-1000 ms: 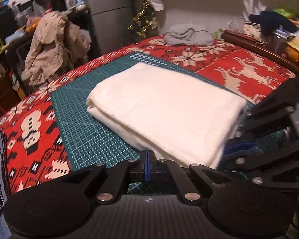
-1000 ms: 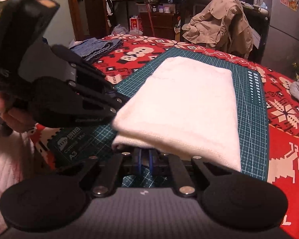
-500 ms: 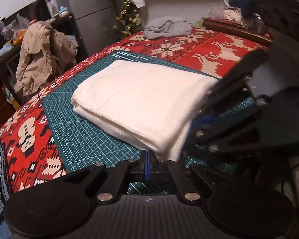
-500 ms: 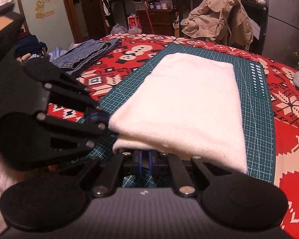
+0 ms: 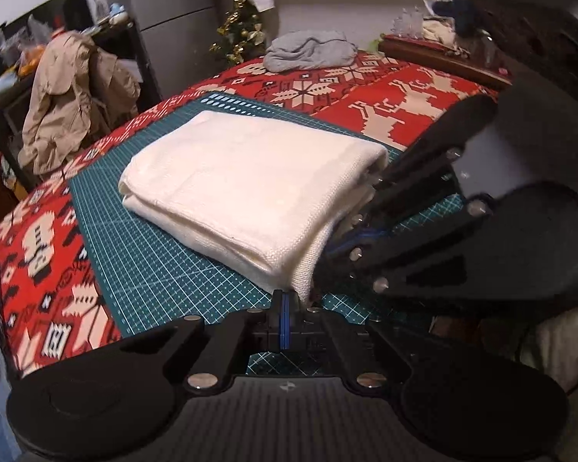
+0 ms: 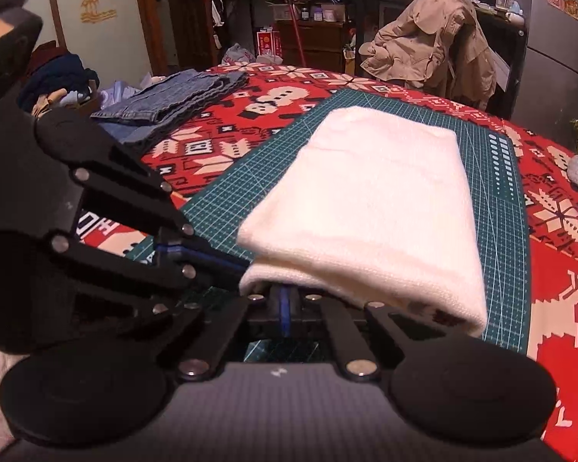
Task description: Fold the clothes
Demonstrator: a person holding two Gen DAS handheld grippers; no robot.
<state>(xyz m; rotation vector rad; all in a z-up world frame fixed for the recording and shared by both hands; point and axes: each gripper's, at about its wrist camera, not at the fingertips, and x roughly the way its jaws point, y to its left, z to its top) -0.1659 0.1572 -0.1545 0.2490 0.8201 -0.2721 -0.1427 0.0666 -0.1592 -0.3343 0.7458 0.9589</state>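
A folded white cloth (image 5: 250,181) (image 6: 377,208) lies on a green cutting mat (image 5: 146,254) (image 6: 501,231). My left gripper (image 5: 285,310) is shut at the cloth's near corner, where the fabric meets its tips. In the right wrist view the left gripper (image 6: 227,261) comes in from the left and pinches the same near edge. My right gripper (image 6: 285,304) is shut under the near edge, which is raised and drapes over its tips. In the left wrist view the right gripper (image 5: 343,240) bites the cloth's end from the right. The two grippers are close together.
The mat sits on a red patterned cover (image 5: 38,254). Folded blue jeans (image 6: 173,100) lie at the far left of the cover, and a grey garment (image 5: 308,54) at its far end. A beige jacket (image 6: 427,42) hangs on a chair beyond the cover. A wooden edge (image 5: 435,61) borders the far side.
The two grippers have drawn closer together at the cloth's near edge. That edge now stands lifted off the mat, and the cloth looks narrower at this end.
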